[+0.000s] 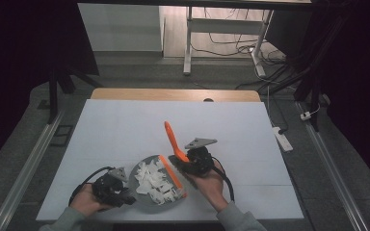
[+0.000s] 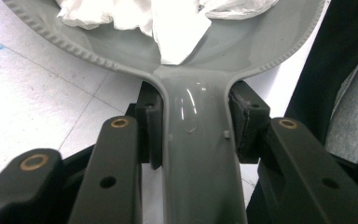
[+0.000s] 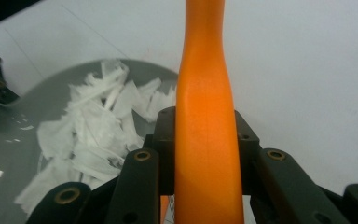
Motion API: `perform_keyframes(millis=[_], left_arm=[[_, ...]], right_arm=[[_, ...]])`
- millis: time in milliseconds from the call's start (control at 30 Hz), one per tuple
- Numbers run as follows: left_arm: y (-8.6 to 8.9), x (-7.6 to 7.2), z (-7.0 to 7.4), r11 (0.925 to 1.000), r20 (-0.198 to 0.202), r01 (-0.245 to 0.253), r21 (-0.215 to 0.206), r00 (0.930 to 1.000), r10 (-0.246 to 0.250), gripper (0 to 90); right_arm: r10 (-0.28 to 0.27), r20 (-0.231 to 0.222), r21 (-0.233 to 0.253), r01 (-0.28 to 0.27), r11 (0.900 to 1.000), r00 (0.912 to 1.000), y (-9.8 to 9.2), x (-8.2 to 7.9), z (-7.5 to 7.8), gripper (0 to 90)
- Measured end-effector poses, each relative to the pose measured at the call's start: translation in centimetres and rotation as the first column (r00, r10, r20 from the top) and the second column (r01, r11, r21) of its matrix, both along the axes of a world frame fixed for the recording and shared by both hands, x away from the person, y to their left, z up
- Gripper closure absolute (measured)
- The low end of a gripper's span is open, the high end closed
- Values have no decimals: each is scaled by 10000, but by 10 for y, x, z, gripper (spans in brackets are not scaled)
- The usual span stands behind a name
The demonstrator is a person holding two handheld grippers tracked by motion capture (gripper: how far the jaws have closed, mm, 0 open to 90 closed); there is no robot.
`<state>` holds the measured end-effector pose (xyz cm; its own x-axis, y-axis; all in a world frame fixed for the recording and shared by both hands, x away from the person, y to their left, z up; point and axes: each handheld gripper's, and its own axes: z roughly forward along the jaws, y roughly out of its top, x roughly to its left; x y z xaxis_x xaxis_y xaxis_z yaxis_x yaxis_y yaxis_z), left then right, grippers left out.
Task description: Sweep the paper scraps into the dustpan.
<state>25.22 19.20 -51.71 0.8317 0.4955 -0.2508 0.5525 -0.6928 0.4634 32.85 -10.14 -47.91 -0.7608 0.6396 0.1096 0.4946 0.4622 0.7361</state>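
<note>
The grey dustpan (image 1: 147, 190) at 6 o'clock on the worktop (image 1: 125, 130) is clenched by its handle in the left tool (image 1: 120, 195). Paper scraps (image 1: 154, 180) are already gathered inside. The orange brush (image 1: 173, 159), at its 3 o'clock, is gripped in the right tool (image 1: 185, 161); emptying is judged to remain.

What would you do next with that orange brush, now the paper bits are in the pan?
Probably lift the orange brush clear. The white paper scraps already lie inside the grey dustpan, which the left gripper clamps by its handle, and the right gripper grips the brush handle firmly.
</note>
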Motion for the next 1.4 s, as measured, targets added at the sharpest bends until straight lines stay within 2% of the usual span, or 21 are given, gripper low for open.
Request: perform_keyframes(millis=[200,433,567,700,933,1200,1400], left_arm=[[-2,0,0,10000,29,35,58,10000,-35,619],[-2,0,-1,10000,12,3,64,10000,-3,619],[-3,0,-1,10000,-8,-15,56,10000,15,619],[-2,0,-2,10000,-20,-55,-22,10000,55,619],[-2,1,-4,10000,9,-59,21,10000,59,619],[0,1,-5,9994,91,-213,-258,9997,216,620],[0,0,-4,9984,220,-368,-440,9990,378,620]], right_arm=[[131,-198,-62,-133,9999,9997,9,-3,-11,707],[649,-195,273,-644,9976,9977,35,-13,-14,707],[948,-310,895,-917,9918,9950,48,-17,-8,707],[1242,-41,1112,-1230,9862,9923,56,-21,-3,707],[813,313,1624,-853,9830,9962,35,-12,14,707],[359,546,1586,-442,9864,9979,12,-6,23,707],[-207,609,1612,106,9869,9979,-15,-2,26,707]])
